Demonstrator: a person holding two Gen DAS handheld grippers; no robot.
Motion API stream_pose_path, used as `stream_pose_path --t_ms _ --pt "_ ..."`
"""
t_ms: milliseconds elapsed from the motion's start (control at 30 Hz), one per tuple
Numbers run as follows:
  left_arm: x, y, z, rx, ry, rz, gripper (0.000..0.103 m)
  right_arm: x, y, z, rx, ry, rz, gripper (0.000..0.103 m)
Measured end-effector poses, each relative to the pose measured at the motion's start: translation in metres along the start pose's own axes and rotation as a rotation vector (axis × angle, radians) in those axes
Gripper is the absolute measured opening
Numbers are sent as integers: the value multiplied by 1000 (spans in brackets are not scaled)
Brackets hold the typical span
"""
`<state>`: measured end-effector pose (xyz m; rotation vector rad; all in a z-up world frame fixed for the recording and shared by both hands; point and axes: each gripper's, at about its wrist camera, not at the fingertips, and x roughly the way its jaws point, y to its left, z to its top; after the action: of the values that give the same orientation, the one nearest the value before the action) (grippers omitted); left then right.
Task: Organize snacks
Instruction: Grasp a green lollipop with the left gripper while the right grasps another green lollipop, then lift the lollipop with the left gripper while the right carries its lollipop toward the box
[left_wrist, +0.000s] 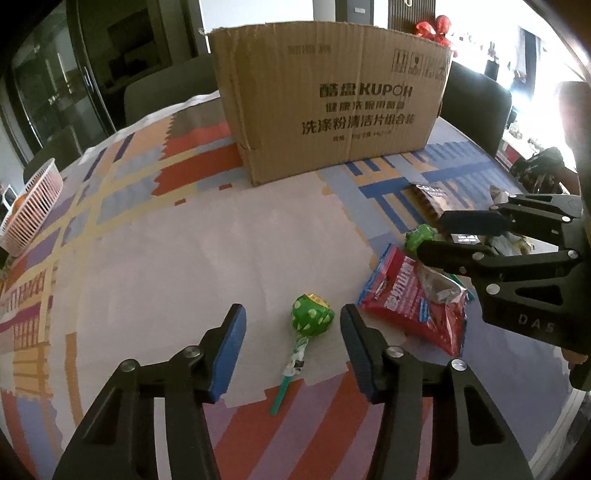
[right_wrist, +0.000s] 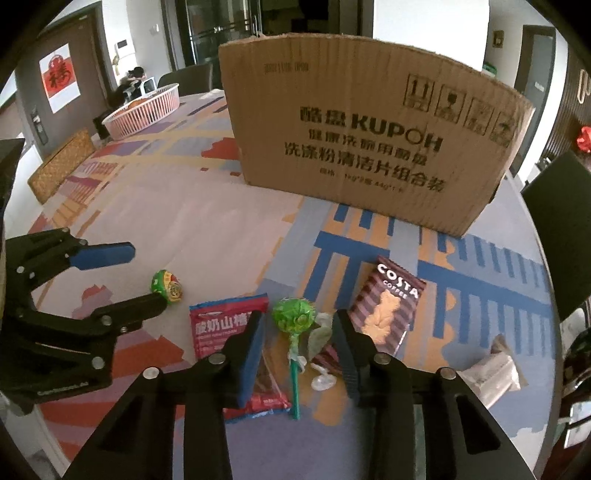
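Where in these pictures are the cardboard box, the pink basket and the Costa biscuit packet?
cardboard box (left_wrist: 332, 107), left wrist view, on its printed front wall.
pink basket (right_wrist: 144, 110), right wrist view, on its slatted side wall.
Costa biscuit packet (right_wrist: 388, 306), right wrist view, on the bear picture on its front.

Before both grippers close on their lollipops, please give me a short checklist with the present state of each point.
1. Left gripper open: ok.
2. Green spotted lollipop lies between the left fingers: ok.
3. Right gripper open: ok.
4. Green swirl-wrapped lollipop lies between the right fingers: ok.
5. Red snack packet clear of the right fingers: not ok, one finger is over it.
6. Brown cardboard box open on top: cannot tell.
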<state>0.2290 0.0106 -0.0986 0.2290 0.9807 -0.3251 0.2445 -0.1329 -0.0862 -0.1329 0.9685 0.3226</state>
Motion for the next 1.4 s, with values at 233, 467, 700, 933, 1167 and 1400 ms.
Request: stream_pose_path --t_ms 233,467,700,933,1167,1400 --pt "9 -3 2 -23 12 -30 37 8 -1 5 4 17 14 31" --pt "14 -3 2 -51 22 -54 26 14 3 5 -10 22 20 28" --pt "5 -4 3 -70 -1 -56 25 8 2 4 6 5 17 27" --pt "-22 -6 9 -83 -62 -48 25 -16 0 6 3 -50 8 27" --pt "-57 -14 17 -82 -143 -44 25 -46 -1 11 8 -117 3 27" --pt "-91 -22 31 -77 -232 -44 25 -83 -4 16 18 -205 1 27"
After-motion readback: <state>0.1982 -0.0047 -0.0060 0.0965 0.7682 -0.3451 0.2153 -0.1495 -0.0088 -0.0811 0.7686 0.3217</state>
